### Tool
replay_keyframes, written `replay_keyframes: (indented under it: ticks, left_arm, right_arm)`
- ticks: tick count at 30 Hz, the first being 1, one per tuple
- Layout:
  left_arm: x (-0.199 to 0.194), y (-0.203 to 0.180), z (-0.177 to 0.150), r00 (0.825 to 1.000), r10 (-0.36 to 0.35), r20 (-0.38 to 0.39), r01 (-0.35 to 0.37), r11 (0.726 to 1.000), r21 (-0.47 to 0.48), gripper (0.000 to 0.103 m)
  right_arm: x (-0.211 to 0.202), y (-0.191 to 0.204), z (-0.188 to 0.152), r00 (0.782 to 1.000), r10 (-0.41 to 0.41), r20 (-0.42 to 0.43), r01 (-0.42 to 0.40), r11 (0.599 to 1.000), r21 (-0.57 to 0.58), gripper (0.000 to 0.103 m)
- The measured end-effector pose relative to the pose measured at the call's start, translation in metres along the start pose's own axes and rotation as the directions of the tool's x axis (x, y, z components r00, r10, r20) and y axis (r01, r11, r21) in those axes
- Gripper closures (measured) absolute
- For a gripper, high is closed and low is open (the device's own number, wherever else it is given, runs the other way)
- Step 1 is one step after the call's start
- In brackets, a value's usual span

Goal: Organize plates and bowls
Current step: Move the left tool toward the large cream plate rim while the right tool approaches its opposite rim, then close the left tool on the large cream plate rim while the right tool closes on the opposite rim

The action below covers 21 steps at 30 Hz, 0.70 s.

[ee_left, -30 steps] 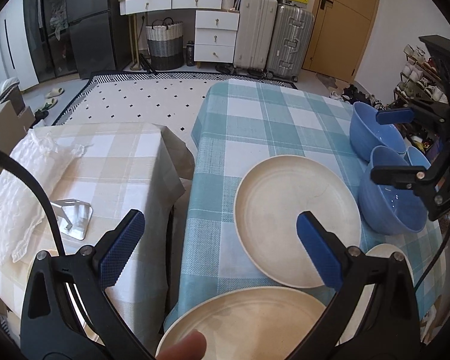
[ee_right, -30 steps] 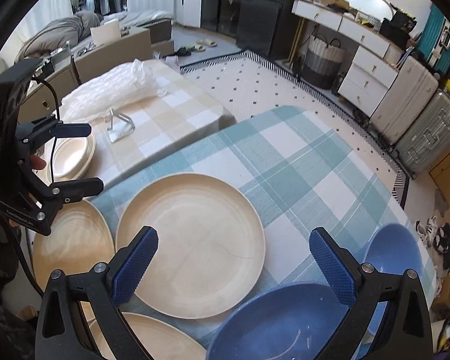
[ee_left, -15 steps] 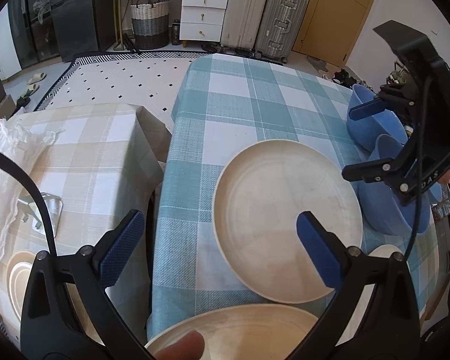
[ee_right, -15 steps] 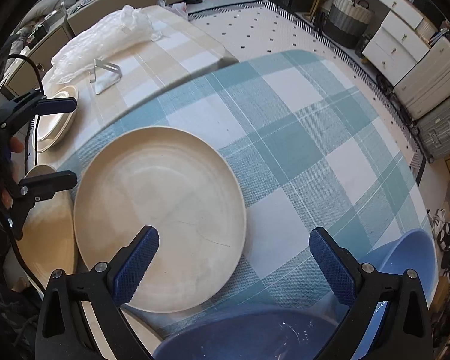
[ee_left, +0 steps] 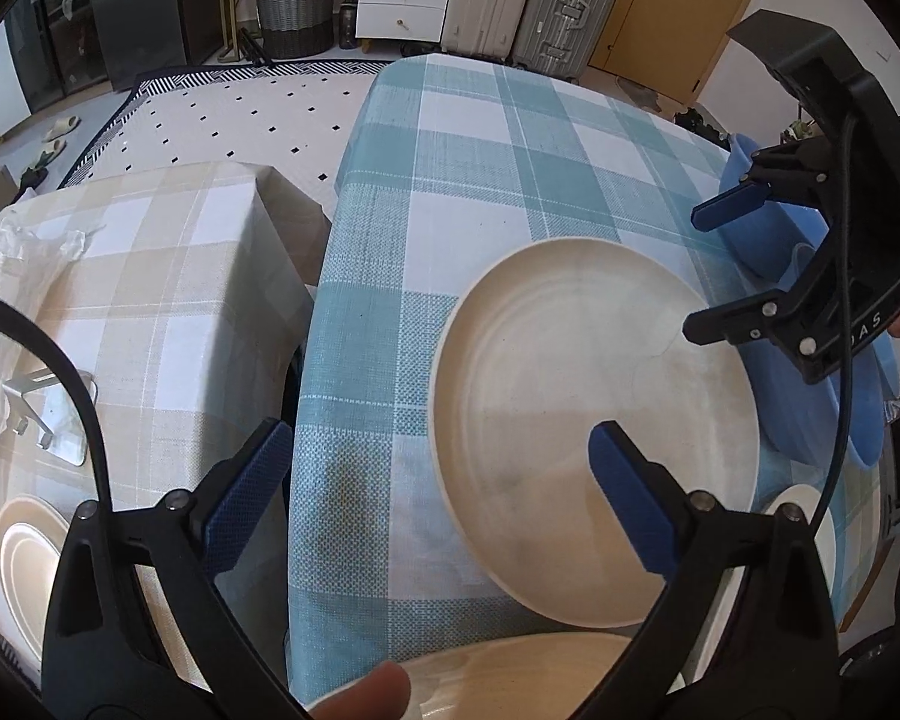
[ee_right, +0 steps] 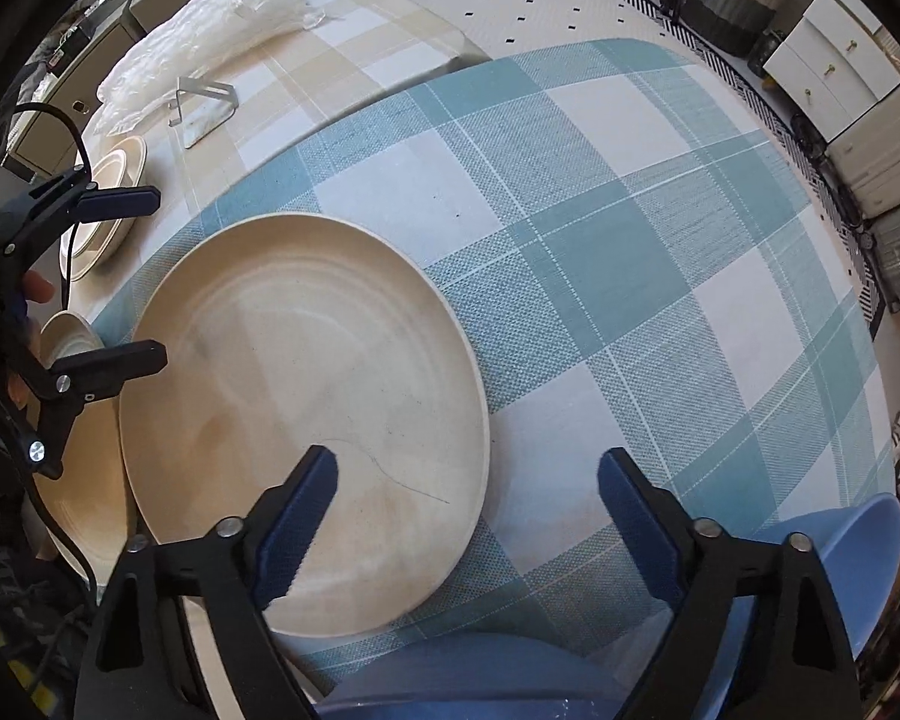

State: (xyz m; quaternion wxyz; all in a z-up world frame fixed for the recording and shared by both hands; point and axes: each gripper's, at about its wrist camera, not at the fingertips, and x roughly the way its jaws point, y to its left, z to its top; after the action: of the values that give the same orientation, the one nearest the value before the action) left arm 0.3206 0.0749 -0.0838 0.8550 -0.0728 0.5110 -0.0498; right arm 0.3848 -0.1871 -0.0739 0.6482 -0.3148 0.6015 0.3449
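Note:
A large cream plate lies on the blue-checked table. My left gripper hovers over the plate's left rim. Its jaws are closing with no pad on the rim. My right gripper points down over the plate's right rim, jaws closing too, pads clear of it. A second cream plate sits at the near edge. Blue bowls stand under the right gripper, which shows at the right of the left wrist view.
A lower beige-checked table on the left carries small cream plates, a metal stand and crumpled plastic wrap. Another small cream dish sits at the near right. Suitcases and drawers stand beyond.
Both grippers have sunk toward the table and tilted further down, so the large plate looms bigger. Both pairs of jaws have narrowed a little.

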Motion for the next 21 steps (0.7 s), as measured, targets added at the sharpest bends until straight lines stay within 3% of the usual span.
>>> replay_keyframes:
  ticks: [4,8,12,17,21]
  left_arm:
    - [0.006,0.0,-0.003,1.0,-0.013,-0.017,0.013,1.0,0.001,0.013]
    - [0.014,-0.003,-0.004,0.999,0.01,-0.037,-0.01,1.0,0.013,0.026]
    - [0.02,-0.005,-0.006,0.999,0.017,-0.049,-0.016,1.0,0.02,0.03]
    - [0.025,-0.005,-0.006,0.998,0.003,-0.063,-0.002,1.0,0.009,0.045]
    - [0.028,-0.007,-0.006,0.997,0.024,-0.07,-0.022,0.999,0.023,0.048]
  right_arm:
    - [0.007,0.001,0.002,1.0,0.017,-0.021,-0.017,1.0,-0.001,0.021]
    - [0.011,0.0,0.002,0.999,0.029,-0.043,-0.028,1.0,0.005,0.024]
    - [0.015,0.0,0.0,0.997,0.043,-0.065,-0.042,0.999,0.015,0.029]
    - [0.022,-0.007,-0.003,0.994,0.055,-0.093,-0.051,0.998,0.037,0.048]
    - [0.025,-0.007,-0.006,0.992,0.071,-0.103,-0.068,0.997,0.04,0.059]
